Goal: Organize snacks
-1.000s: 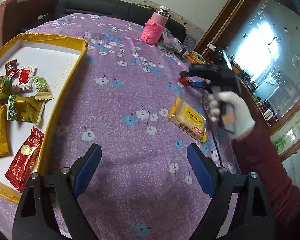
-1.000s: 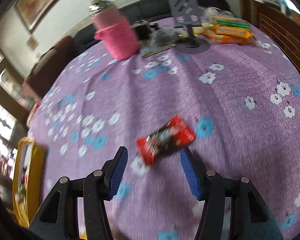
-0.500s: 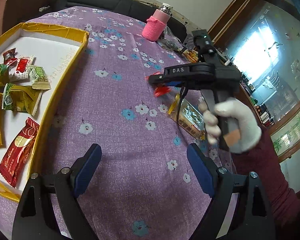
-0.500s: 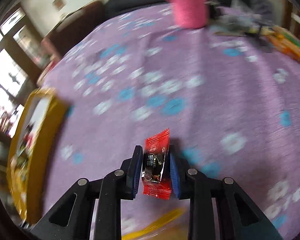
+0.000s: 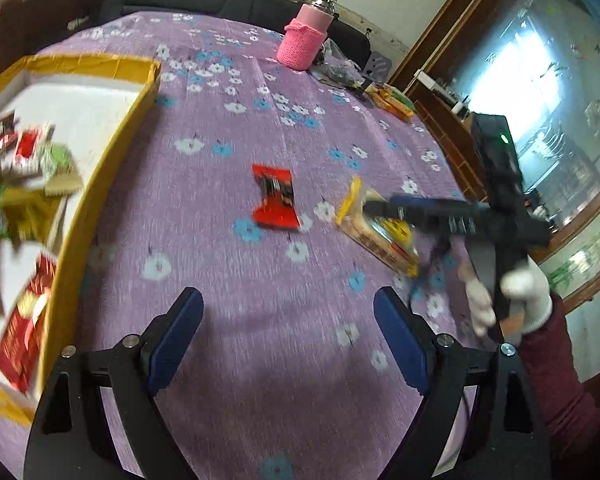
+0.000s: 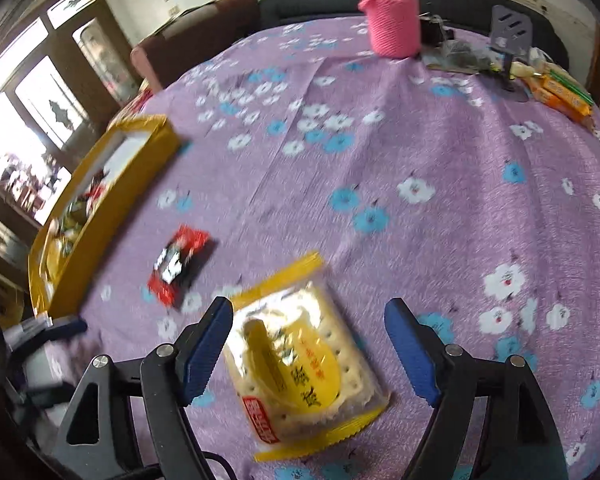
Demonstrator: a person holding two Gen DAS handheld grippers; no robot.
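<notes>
Now the right gripper [image 6: 308, 344], jaws opening and empty, hovers over a cracker pack [image 6: 304, 364]; a red candy [image 6: 180, 266] lies at ten o'clock. Left gripper [image 5: 288, 344] gapes idle. Next, probably: clamp the pack.

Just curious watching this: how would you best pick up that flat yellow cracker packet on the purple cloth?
The yellow cracker packet lies flat, so come from above. It sits between the right tool's opening pads; pinch across its two long side edges at mid-length. The crimped yellow ends are thin and floppy, probably a poorer hold.
</notes>
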